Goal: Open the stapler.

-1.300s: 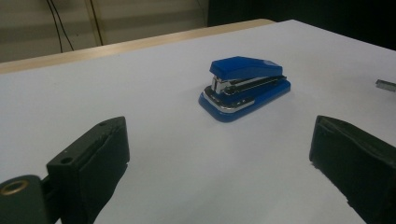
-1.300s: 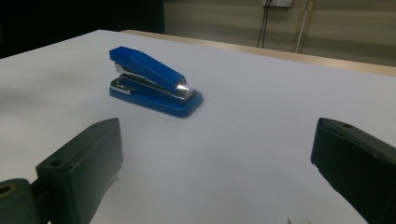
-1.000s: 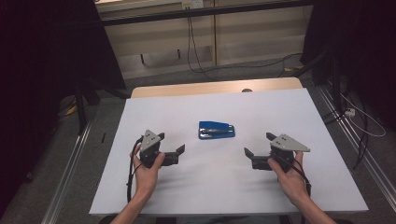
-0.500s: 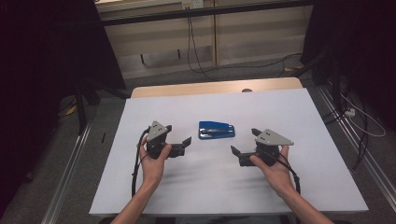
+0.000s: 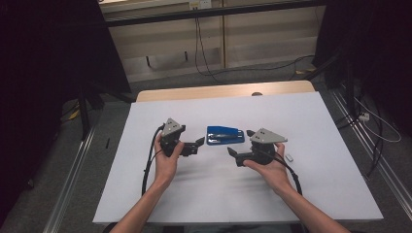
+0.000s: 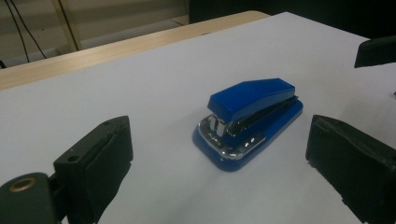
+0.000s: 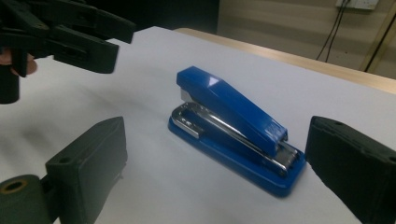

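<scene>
A blue stapler (image 5: 224,135) lies flat on the white table sheet (image 5: 311,116), its metal mouth pointing left. My left gripper (image 5: 196,145) is open just to the left of the stapler, close to its mouth end. My right gripper (image 5: 241,144) is open at the stapler's right end, slightly nearer the person. In the left gripper view the stapler (image 6: 250,121) lies a short way ahead between the open jaws of that gripper (image 6: 219,158), untouched. In the right gripper view the stapler (image 7: 233,121) sits ahead of the open right gripper (image 7: 215,158), with the left gripper (image 7: 70,32) beyond it.
A small white object (image 5: 290,157) lies on the sheet to the right of the right hand. A strip of bare wooden tabletop (image 5: 223,91) runs along the far edge. Cables (image 5: 374,121) trail over the floor at the right.
Both hands have moved inward and slightly forward, bringing the open grippers up to either end of the stapler. The stapler has stayed where it was.
</scene>
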